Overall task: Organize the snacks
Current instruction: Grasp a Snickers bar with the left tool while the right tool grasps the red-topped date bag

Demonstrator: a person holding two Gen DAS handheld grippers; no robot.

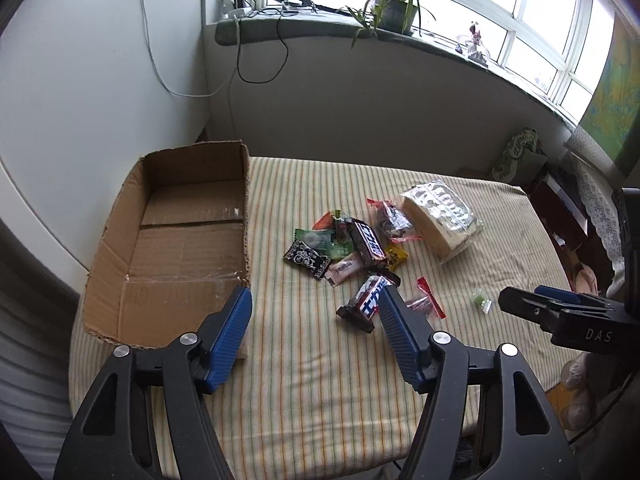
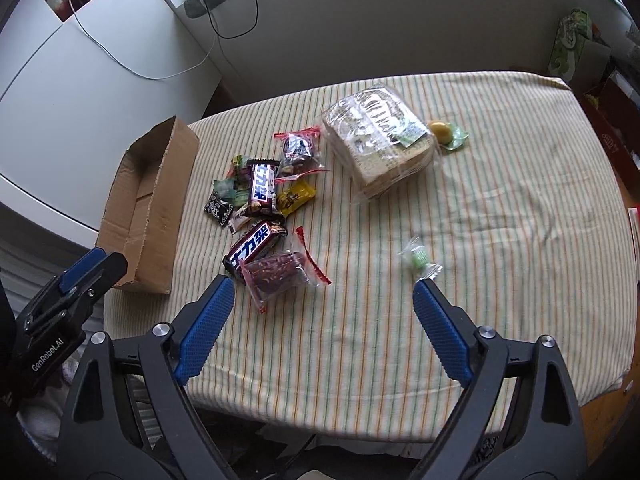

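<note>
— Cardboard is what sits ahead and to the left of the left gripper (image 1: 316, 308): an open box (image 1: 192, 236), flaps up, nothing visible inside it, resting on the striped cloth (image 1: 320, 380) that covers the table.

— And the gripper itself?

— Its blue-padded fingers (image 1: 232, 336) are spread wide with nothing between them. The right finger's tip overlaps the near Snickers bar (image 1: 366, 302) in this view, but I cannot tell whether it touches.

— Where are the snacks?

— Just ahead of the left gripper, a little to its right. Beyond the near bar lies a cluster: a second Snickers bar (image 1: 366, 244), a black patterned packet (image 1: 306, 258), green wrappers (image 1: 320, 240), a pink one (image 1: 344, 270), a yellow one (image 1: 396, 256) and a red-edged clear bag (image 1: 390, 220). Farther right is a clear pack of sliced bread (image 1: 442, 216).

— What about the other side?

— The right gripper (image 2: 324, 292) is also spread open and empty, hovering over bare cloth. Just ahead of its left finger lies a red-edged bag of dark dried fruit (image 2: 276, 276), touching the near Snickers bar. A small green candy (image 2: 418, 260) in clear wrap sits just ahead of its right fingertip. Far ahead, beside the bread, is a yellow ball-shaped sweet on a green wrapper (image 2: 444, 132).

— Do the two grippers see each other?

— Yes, each shows at the edge of the other's view, well apart.
</note>
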